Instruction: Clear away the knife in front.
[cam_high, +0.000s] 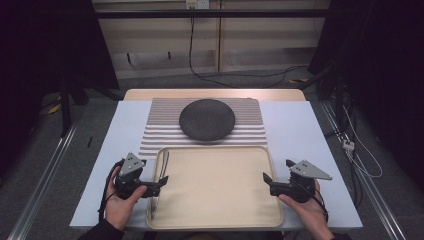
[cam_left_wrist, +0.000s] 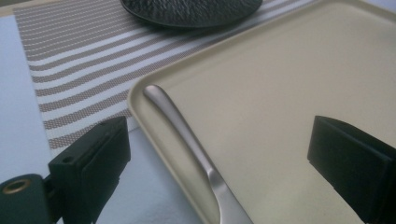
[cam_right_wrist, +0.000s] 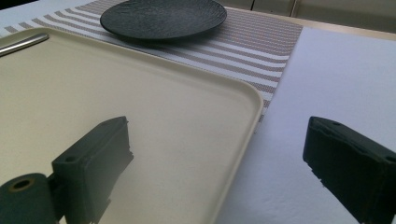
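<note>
High view: left gripper (cam_high: 161, 183) sits at the left rim of the beige tray (cam_high: 220, 220), jaws spread, gripping nothing. A metal utensil handle (cam_high: 161, 167) lies along the tray's left inner edge, just past the left fingertips. Right gripper (cam_high: 267, 181) is at the tray's right rim, jaws spread, also empty. Beyond both grippers, a dark round plate (cam_high: 207, 119) rests on a striped placemat (cam_high: 160, 130), on a white table (cam_high: 300, 130).

Left gripper view: jaws wide apart, one over the table outside the tray rim, the other over the tray floor. The utensil handle (cam_left_wrist: 187, 140) runs between them, nearer the outside jaw, along the tray (cam_left_wrist: 289, 70) edge, untouched. Its far end cannot be made out. Plate (cam_left_wrist: 191, 11) and placemat (cam_left_wrist: 79, 60) lie ahead.

Right gripper view: jaws wide apart, straddling the tray's (cam_right_wrist: 140, 107) right rim, one over the tray, one over the table (cam_right_wrist: 336, 74). The handle tip (cam_right_wrist: 23, 43) shows at the far side, well apart from the fingers. Plate (cam_right_wrist: 163, 18) ahead on the placemat (cam_right_wrist: 261, 42)
</note>
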